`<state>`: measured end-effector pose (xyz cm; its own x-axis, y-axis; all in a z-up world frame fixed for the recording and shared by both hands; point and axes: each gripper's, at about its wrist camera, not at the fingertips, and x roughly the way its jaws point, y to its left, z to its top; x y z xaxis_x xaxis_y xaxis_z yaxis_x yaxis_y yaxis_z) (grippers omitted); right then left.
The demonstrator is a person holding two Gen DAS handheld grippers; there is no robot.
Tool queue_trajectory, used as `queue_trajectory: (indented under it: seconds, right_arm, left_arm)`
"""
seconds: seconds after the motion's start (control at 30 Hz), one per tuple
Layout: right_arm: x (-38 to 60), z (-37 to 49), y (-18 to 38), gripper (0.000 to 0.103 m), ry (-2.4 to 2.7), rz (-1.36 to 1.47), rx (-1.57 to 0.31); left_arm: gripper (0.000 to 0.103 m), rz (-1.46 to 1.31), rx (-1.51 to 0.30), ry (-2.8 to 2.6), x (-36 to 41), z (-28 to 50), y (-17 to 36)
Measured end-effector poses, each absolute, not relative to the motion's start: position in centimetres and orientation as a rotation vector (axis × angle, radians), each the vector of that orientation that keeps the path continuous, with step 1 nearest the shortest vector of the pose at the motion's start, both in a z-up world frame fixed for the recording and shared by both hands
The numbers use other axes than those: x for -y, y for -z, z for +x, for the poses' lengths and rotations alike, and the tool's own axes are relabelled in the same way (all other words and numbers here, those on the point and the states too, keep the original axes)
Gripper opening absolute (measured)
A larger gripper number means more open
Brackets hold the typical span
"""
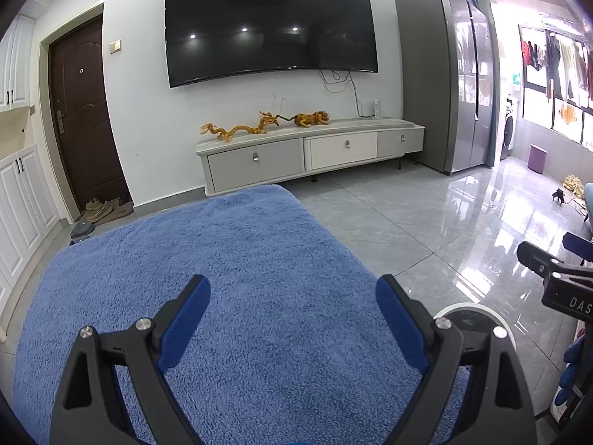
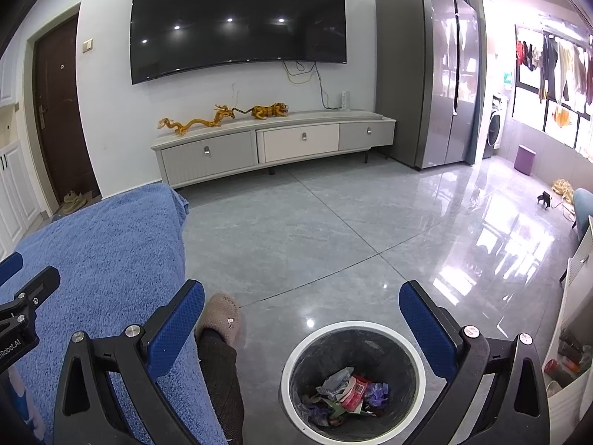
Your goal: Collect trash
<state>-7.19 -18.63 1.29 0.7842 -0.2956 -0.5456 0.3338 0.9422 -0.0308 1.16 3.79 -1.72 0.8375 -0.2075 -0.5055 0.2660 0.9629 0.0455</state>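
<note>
A round trash bin [image 2: 415,356] with a white rim and dark liner stands on the floor under my right gripper [image 2: 302,298]. It holds several crumpled wrappers [image 2: 350,391], red, grey and purple. My right gripper is open and empty, above the bin. My left gripper [image 1: 292,293] is open and empty above the blue fuzzy cloth [image 1: 207,259], which shows no trash. The bin's rim also shows in the left wrist view [image 1: 463,307], to the right of the cloth. The right gripper's body shows at the right edge of the left wrist view.
The blue cloth [image 2: 111,244] covers a raised surface on the left. A person's slippered foot [image 2: 222,315] and leg stand between it and the bin. Grey tiled floor [image 2: 333,230] stretches to a TV cabinet [image 2: 274,144], TV and fridge [image 2: 426,74]. White furniture [image 2: 574,296] is at the right.
</note>
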Motion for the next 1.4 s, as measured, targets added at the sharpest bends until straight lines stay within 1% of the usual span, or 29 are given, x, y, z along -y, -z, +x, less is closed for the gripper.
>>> queue_trajectory:
  seconds: [1.4]
  right_arm:
    - [19.8,-7.1,-1.1,0.103,0.353,0.08,-0.582]
  left_arm:
    - [0.091,0.118,-0.538,0.268,-3.8,0.5,1.8]
